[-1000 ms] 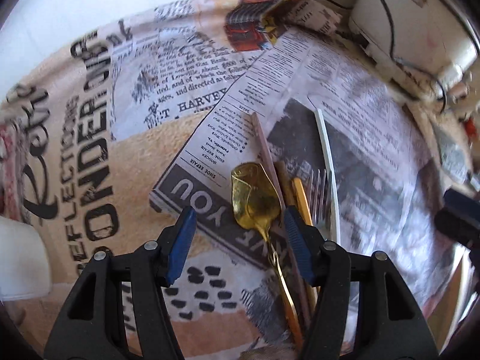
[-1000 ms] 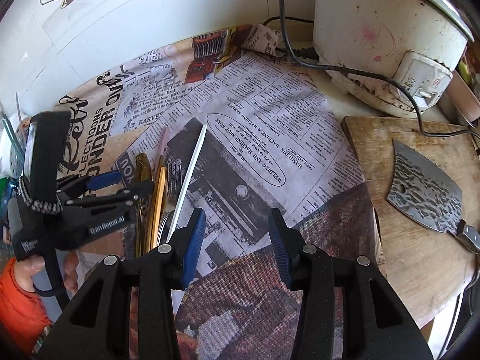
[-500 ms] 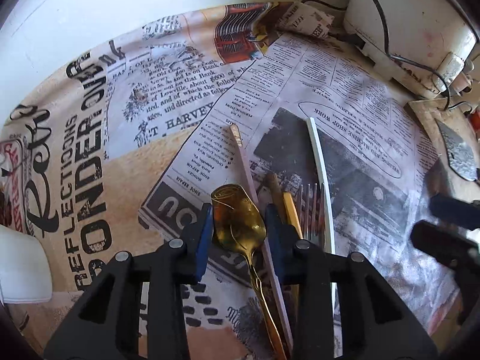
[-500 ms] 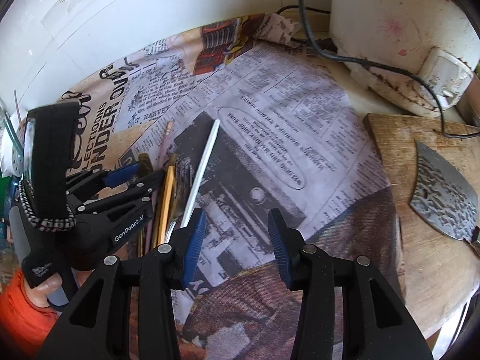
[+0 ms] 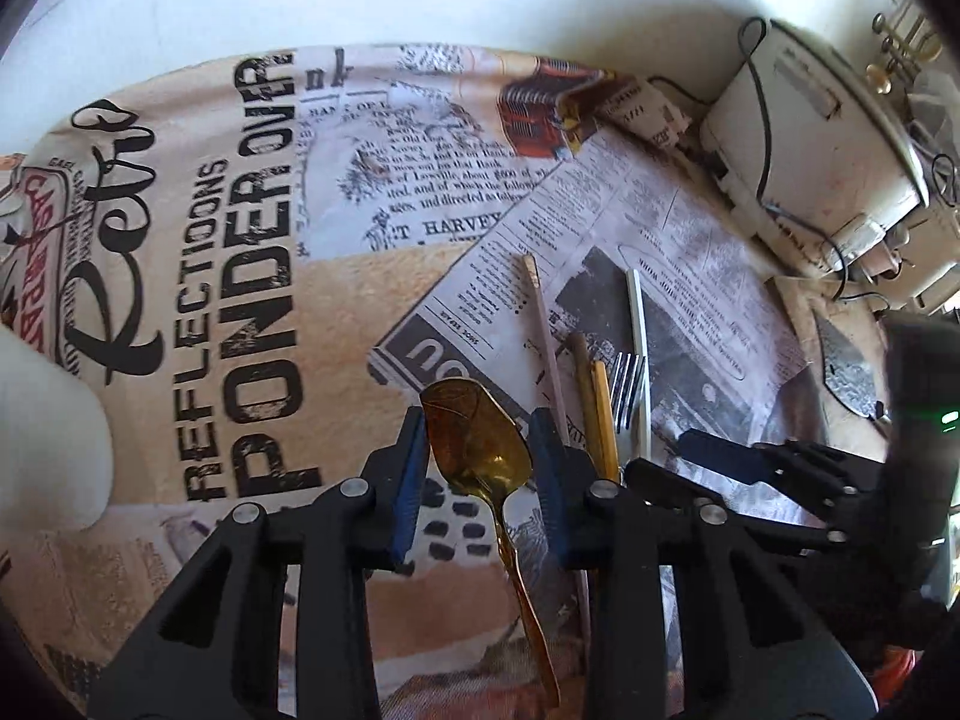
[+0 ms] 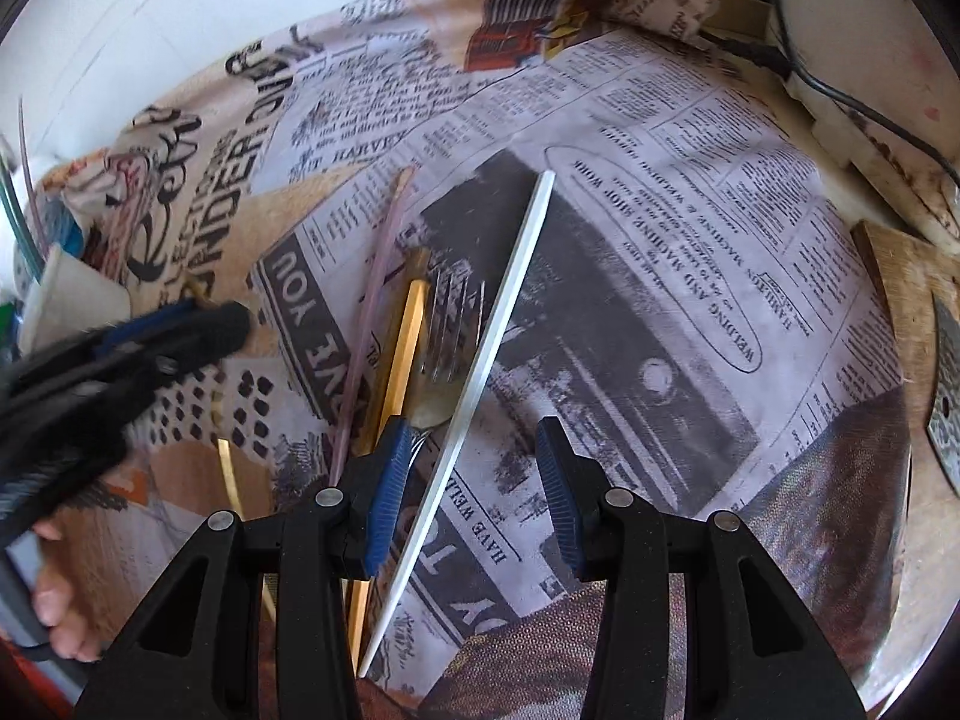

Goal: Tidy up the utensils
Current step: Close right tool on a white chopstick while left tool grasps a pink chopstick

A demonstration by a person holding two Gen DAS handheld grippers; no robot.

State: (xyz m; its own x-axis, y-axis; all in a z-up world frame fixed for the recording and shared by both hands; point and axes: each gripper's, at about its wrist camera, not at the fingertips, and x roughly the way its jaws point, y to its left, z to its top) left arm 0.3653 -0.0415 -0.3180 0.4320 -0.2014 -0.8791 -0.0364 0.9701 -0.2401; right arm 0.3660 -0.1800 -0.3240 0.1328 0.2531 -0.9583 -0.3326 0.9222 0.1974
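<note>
My left gripper (image 5: 480,456) is shut on the bowl of a gold spoon (image 5: 477,441), whose handle runs back toward me. Right of it on the newspaper-print cloth lie a pink chopstick (image 5: 546,336), a gold chopstick (image 5: 603,414), a silver fork (image 5: 627,384) and a white chopstick (image 5: 639,348). My right gripper (image 6: 474,480) is open, its jaws straddling the white chopstick (image 6: 498,330) low over the cloth. The fork (image 6: 447,330), gold chopstick (image 6: 399,354) and pink chopstick (image 6: 375,276) lie just left of it. The left gripper (image 6: 120,354) shows blurred at far left.
A white rice cooker (image 5: 822,138) with a black cord stands at the back right. A wooden cutting board (image 6: 912,324) with a cleaver (image 5: 846,366) lies to the right. A white cup (image 5: 42,420) stands at the left. A white wall runs behind.
My left gripper closed on the spoon bowl and holds it. My right gripper moved forward and left, so its open jaws now straddle the white chopstick.
</note>
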